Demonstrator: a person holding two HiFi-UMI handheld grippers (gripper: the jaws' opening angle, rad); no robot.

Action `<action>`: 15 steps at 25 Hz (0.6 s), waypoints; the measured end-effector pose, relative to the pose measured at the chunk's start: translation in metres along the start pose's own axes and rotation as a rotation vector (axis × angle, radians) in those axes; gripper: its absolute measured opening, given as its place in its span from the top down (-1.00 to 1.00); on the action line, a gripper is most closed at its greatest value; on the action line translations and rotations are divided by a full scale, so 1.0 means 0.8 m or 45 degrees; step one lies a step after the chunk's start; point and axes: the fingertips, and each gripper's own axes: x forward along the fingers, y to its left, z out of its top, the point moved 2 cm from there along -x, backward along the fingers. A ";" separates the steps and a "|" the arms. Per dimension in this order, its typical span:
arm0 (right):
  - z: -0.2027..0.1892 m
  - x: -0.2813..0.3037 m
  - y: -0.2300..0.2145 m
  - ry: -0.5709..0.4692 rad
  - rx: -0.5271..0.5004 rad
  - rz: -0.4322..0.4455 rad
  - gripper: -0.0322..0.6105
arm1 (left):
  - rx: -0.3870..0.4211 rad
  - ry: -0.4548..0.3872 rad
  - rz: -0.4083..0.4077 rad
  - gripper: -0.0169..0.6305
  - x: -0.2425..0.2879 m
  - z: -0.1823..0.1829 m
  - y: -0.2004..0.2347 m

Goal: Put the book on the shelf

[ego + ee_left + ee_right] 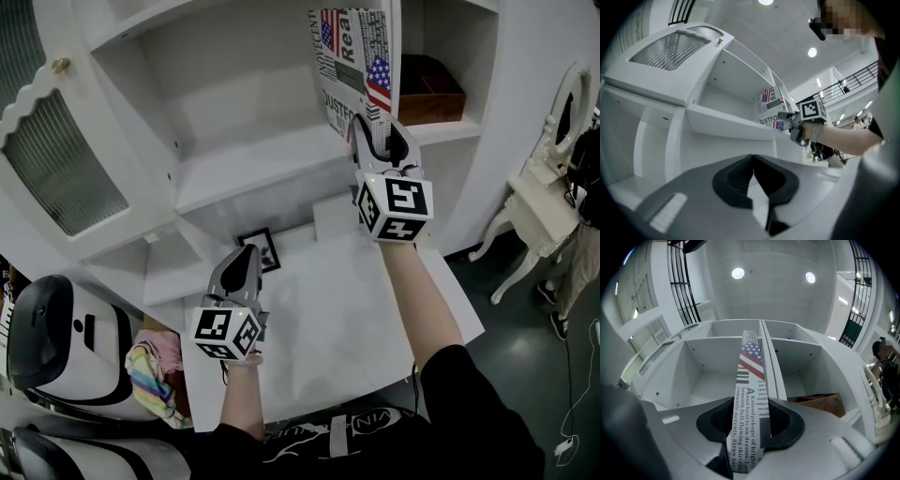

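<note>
R gripper (380, 131) pinches the book (352, 56) by its near edge. Book is upright, long axis vertical, cover facing left, at the right end of the shelf (253, 159) bay, just beside the divider (395, 56). Brown box (429, 89) sits in the next bay to the right. L gripper (242, 267) is low, jaws pressed together w/ nothing in them, well apart from the book. Small pic frame (261, 248) on the lower ledge just past it.

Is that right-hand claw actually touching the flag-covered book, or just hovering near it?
Touching. The right gripper view shows the book pinched between the fingers of the right gripper, with no gap on either side.
</note>
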 end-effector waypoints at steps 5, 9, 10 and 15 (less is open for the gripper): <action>-0.005 0.009 -0.007 0.021 0.010 -0.057 0.41 | -0.001 0.006 -0.012 0.95 0.007 -0.003 -0.001; -0.005 0.009 -0.005 0.027 -0.021 -0.048 0.43 | -0.005 0.010 -0.012 0.95 0.009 -0.004 -0.002; -0.005 0.009 -0.004 0.032 -0.024 -0.040 0.42 | -0.005 0.010 -0.014 0.95 0.009 -0.004 -0.003; -0.006 0.008 0.002 0.056 -0.013 0.020 0.31 | -0.012 0.014 -0.026 0.95 0.011 -0.006 -0.005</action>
